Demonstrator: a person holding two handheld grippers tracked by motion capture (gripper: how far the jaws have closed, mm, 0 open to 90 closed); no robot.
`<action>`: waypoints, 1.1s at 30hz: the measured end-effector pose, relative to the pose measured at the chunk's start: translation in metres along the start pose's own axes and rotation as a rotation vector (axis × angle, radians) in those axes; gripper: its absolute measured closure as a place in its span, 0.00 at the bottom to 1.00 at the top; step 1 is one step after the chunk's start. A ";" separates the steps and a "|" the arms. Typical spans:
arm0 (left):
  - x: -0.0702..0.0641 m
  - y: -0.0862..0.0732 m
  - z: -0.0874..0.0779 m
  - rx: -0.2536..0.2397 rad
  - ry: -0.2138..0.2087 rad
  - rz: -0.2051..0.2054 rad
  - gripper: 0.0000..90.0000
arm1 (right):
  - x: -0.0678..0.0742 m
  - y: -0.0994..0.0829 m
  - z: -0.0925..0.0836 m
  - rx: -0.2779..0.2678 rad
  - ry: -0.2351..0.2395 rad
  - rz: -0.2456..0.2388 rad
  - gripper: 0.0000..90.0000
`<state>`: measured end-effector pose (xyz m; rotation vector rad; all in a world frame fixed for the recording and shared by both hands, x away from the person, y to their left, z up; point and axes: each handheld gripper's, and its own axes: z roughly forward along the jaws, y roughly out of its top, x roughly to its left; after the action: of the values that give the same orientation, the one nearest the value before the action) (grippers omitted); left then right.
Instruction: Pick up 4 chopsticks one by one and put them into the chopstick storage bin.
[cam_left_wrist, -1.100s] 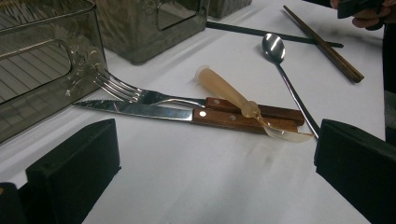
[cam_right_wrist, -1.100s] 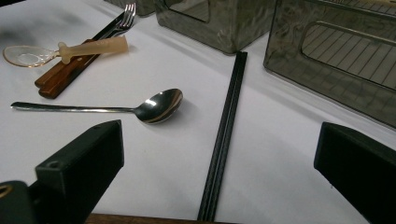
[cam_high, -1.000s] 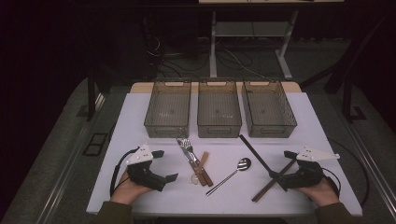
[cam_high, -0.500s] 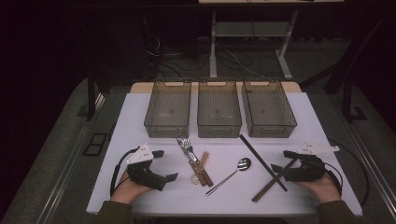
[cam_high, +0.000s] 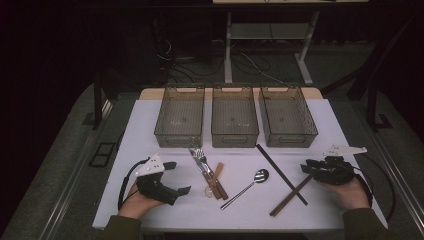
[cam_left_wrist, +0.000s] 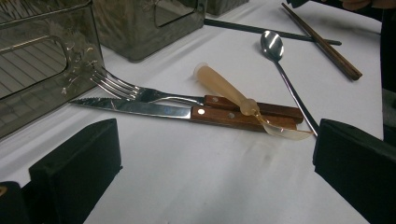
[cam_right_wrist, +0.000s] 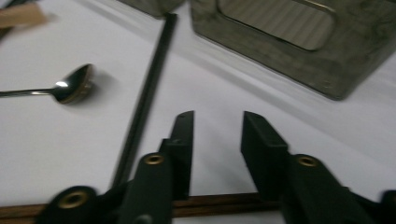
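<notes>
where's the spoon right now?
The spoon lies on the white table in the high view, right of centre, between the wooden-handled knife and the crossed chopsticks, with its bowl toward the bins.

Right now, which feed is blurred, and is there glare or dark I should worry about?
Right gripper view: soft with motion blur; the spoon and black chopstick smear, and the right tool has just been closing with nothing between its tips. Left gripper view: sharp, with small glints on the knife. High view: white table evenly lit, dark surroundings.
</notes>
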<state>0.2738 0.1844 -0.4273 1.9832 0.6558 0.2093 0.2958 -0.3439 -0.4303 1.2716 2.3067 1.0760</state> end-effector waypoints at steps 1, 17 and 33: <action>0.000 0.000 0.000 -0.001 0.000 -0.001 0.00 | -0.003 0.001 0.001 0.010 -0.002 0.008 0.82; 0.001 0.000 0.000 -0.007 -0.003 -0.004 0.00 | -0.031 0.002 0.003 0.085 -0.106 0.048 0.99; 0.001 0.000 0.000 -0.003 -0.008 -0.003 0.00 | -0.037 -0.005 0.006 0.135 -0.138 0.062 0.99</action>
<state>0.2746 0.1843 -0.4274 1.9796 0.6527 0.2001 0.3171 -0.3732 -0.4418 1.4293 2.2815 0.8341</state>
